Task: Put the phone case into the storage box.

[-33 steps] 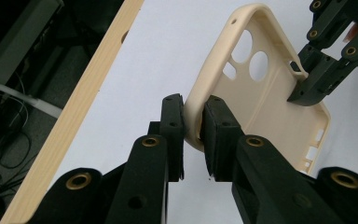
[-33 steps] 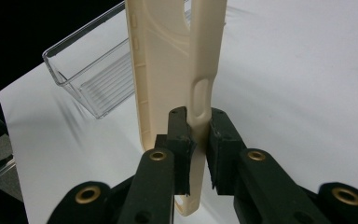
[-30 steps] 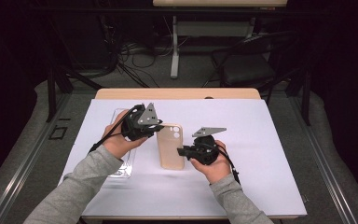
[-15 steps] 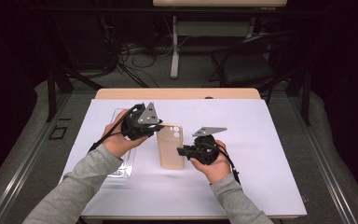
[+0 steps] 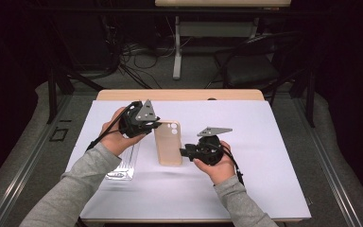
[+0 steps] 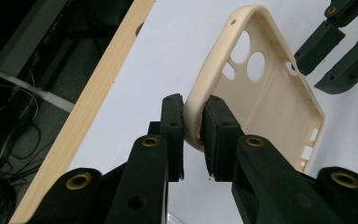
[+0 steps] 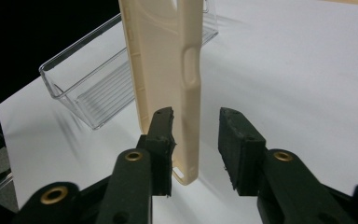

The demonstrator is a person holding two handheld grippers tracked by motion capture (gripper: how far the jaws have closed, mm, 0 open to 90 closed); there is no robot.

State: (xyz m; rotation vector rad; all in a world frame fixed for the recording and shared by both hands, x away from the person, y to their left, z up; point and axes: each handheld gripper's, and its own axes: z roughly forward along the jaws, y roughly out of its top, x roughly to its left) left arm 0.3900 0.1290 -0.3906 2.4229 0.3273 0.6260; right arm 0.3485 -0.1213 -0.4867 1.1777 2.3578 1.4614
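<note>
Over table centre – left hand-held gripper (image 6: 193,135) pinching phone case (image 6: 261,88) rim.

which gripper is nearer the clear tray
Left. The left gripper, shut on the phone case, sits just above and beside the clear tray; the right gripper is open on the case's far side.

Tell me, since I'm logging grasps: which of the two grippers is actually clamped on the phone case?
The left gripper: its jaws pinch the beige phone case wall at the camera-hole end. The right gripper stands open, only straddling the case's other end.
</note>
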